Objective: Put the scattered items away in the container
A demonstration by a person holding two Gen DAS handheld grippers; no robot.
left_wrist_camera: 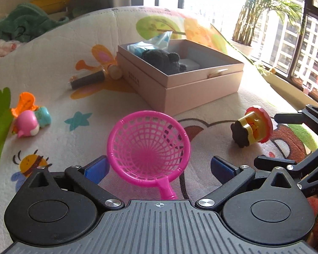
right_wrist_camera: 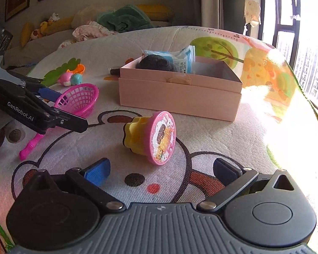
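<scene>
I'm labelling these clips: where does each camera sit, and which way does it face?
Left wrist: on the left tongs, facing the pink net and box; right tongs at the right edge.
Right wrist: on the right tongs, facing the toy cupcake and box; left tongs at left.
Shared: net, cupcake, box.

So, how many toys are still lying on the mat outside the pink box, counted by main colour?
Pink: 2, the net scoop and the small figure
Orange: 1, the clip toy
Teal: 1, the small figure
Yellow: 1, the cup toy with pink lid
Dark grey: 1, the cylinder beside the box
Total: 6
</scene>
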